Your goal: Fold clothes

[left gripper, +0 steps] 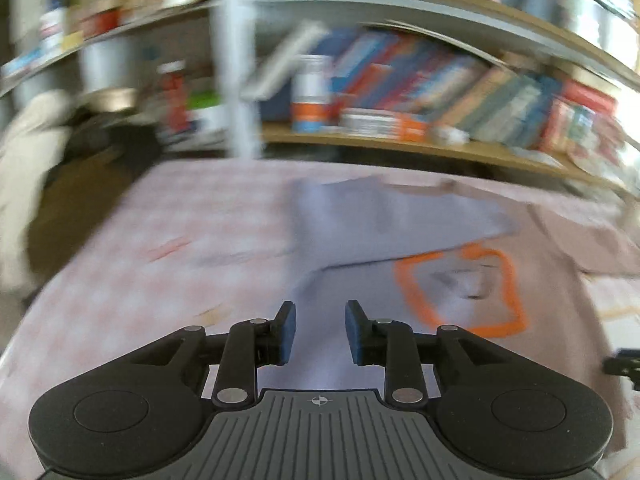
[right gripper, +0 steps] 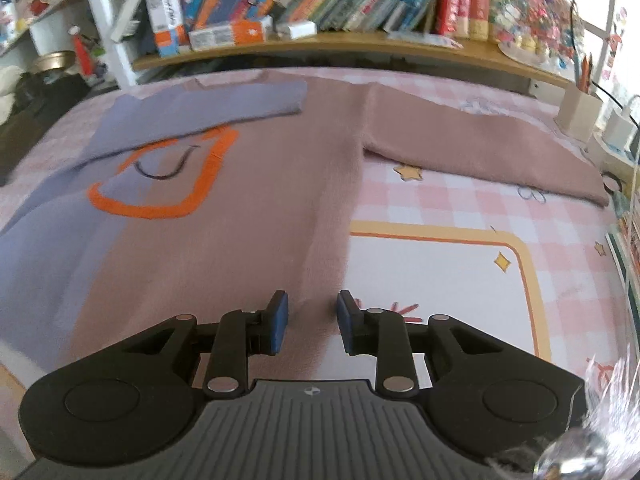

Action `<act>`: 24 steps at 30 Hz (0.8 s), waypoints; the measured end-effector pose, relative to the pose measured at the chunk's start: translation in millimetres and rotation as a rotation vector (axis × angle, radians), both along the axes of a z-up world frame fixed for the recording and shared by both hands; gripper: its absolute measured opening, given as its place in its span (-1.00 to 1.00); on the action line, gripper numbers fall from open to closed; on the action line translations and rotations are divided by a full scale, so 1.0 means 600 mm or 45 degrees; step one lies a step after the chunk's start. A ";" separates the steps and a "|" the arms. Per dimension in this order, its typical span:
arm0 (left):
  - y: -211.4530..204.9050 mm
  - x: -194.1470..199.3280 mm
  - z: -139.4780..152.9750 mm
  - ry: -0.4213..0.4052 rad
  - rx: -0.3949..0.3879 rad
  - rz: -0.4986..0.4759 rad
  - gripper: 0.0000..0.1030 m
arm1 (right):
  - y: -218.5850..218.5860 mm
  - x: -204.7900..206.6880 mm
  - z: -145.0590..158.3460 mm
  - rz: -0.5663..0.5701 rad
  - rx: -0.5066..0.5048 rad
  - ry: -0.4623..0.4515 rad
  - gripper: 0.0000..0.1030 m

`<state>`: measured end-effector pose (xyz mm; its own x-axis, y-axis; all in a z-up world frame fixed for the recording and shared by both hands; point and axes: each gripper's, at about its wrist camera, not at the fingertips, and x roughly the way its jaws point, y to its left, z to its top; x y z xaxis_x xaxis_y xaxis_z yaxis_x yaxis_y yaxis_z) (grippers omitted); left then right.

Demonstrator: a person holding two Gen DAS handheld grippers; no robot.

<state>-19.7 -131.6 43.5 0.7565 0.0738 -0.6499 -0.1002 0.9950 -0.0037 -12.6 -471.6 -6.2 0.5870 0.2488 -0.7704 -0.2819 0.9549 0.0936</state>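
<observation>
A sweater, half lilac and half dusty pink with an orange outline print, lies flat on the checked cloth. Its lilac left sleeve is folded across the chest. Its pink right sleeve stretches out to the right. In the blurred left wrist view the sweater lies ahead and to the right. My left gripper is open and empty above the lilac lower part. My right gripper is open and empty just above the sweater's right side edge near the hem.
A pink checked tablecloth with a yellow-framed white panel covers the table. A wooden bookshelf full of books runs along the far edge. A pen holder and a white charger stand at the far right. A bag and dark items sit at the left.
</observation>
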 end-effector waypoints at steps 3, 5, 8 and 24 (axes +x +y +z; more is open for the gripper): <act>-0.055 0.064 -0.002 0.004 0.049 -0.133 -0.47 | 0.005 -0.010 -0.002 0.049 -0.026 0.003 -0.50; -0.100 0.104 -0.009 0.006 0.090 -0.209 -0.47 | 0.003 -0.016 -0.004 0.065 -0.035 0.009 -0.54; -0.172 0.149 -0.026 0.020 0.151 -0.340 -0.47 | -0.004 -0.022 -0.001 0.083 -0.028 0.015 -0.81; -0.352 0.309 -0.127 0.032 0.391 -0.608 -0.46 | -0.029 -0.019 -0.005 0.116 0.073 0.044 -0.84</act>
